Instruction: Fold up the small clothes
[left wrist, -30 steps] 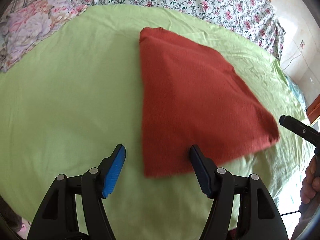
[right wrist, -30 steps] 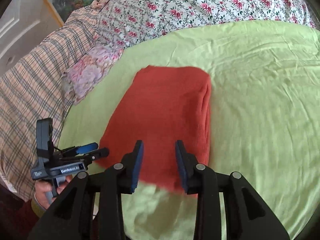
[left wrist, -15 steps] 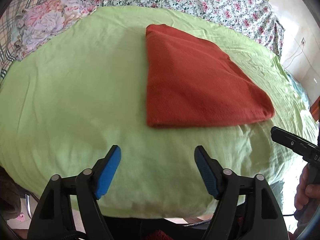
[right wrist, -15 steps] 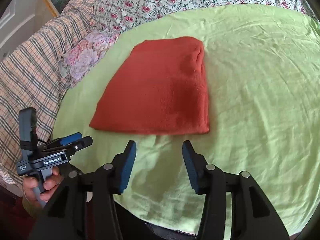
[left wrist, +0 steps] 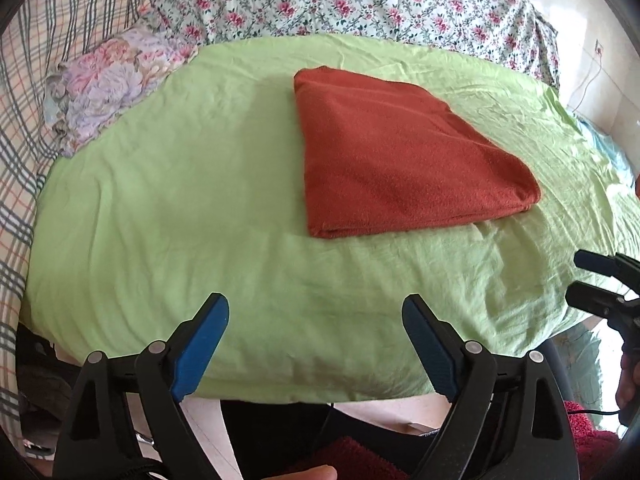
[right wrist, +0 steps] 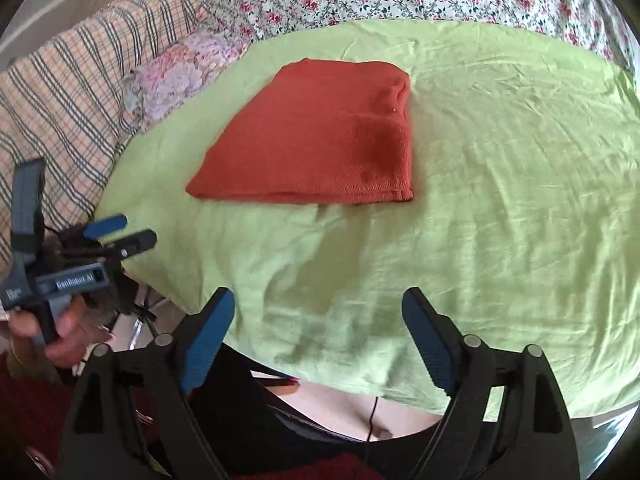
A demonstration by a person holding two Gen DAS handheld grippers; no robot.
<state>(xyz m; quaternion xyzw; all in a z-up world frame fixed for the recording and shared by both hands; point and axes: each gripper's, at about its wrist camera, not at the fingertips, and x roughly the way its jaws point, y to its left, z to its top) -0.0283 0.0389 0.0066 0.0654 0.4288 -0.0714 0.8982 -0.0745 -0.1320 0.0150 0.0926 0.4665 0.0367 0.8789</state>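
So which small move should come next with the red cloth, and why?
Probably none on the red cloth itself: it lies folded flat on the green sheet, and both the left tool and right tool are open, empty and apart from it. I would keep both tools clear, ready for another garment.

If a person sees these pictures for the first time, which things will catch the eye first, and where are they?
First comes the folded rust-red cloth, lying flat on the bright green sheet, somewhat toward its far side. Next, low in each view, are the blue-padded fingers of the left gripper and the right gripper, both open, empty and held back at the near edge of the sheet. Behind the sheet lies a flowered bedspread, with a checked blanket at the left.
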